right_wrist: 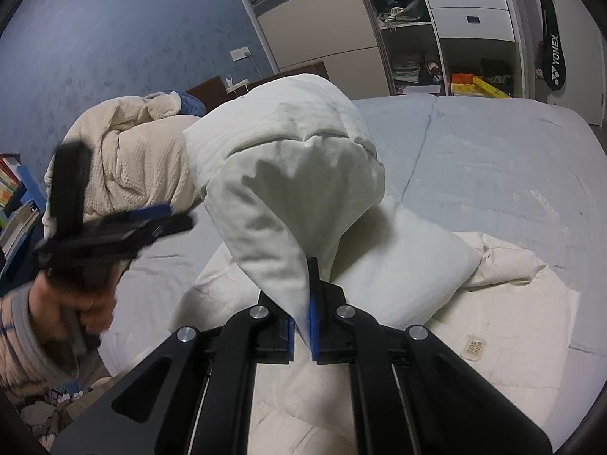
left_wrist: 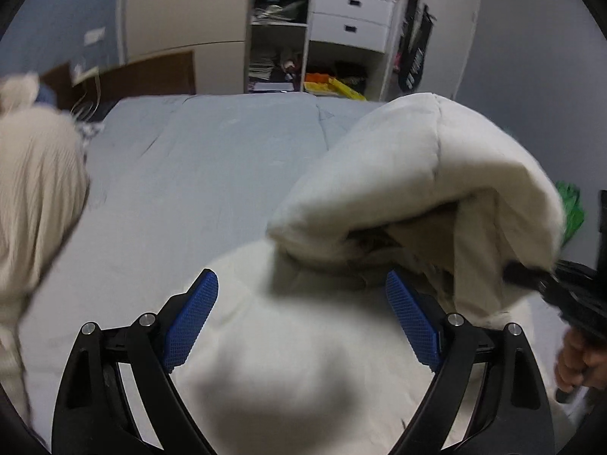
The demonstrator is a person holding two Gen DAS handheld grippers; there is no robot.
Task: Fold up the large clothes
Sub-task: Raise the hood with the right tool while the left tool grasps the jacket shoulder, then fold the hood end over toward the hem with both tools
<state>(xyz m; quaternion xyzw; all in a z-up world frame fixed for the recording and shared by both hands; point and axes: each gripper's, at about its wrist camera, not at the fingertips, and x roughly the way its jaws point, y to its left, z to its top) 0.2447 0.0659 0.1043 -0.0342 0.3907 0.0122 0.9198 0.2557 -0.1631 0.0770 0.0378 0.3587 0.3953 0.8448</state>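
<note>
A large cream-white padded garment (right_wrist: 303,174) lies on the grey-blue bed (right_wrist: 493,159). My right gripper (right_wrist: 302,303) is shut on a corner of it and holds that part lifted, so it hangs in a hump above the rest. The same lifted fold (left_wrist: 417,174) shows in the left wrist view. My left gripper (left_wrist: 301,295) is open, its blue pads (left_wrist: 193,318) spread wide above the flat lower part of the garment (left_wrist: 303,360), gripping nothing. The left gripper also shows blurred in the right wrist view (right_wrist: 114,227).
A beige knitted blanket (right_wrist: 140,159) is heaped at the bed's left side. An open wardrobe with white drawers (left_wrist: 349,15) and shelves stands behind the bed. A bookshelf (right_wrist: 15,197) is at far left. A green item (left_wrist: 569,208) lies at right.
</note>
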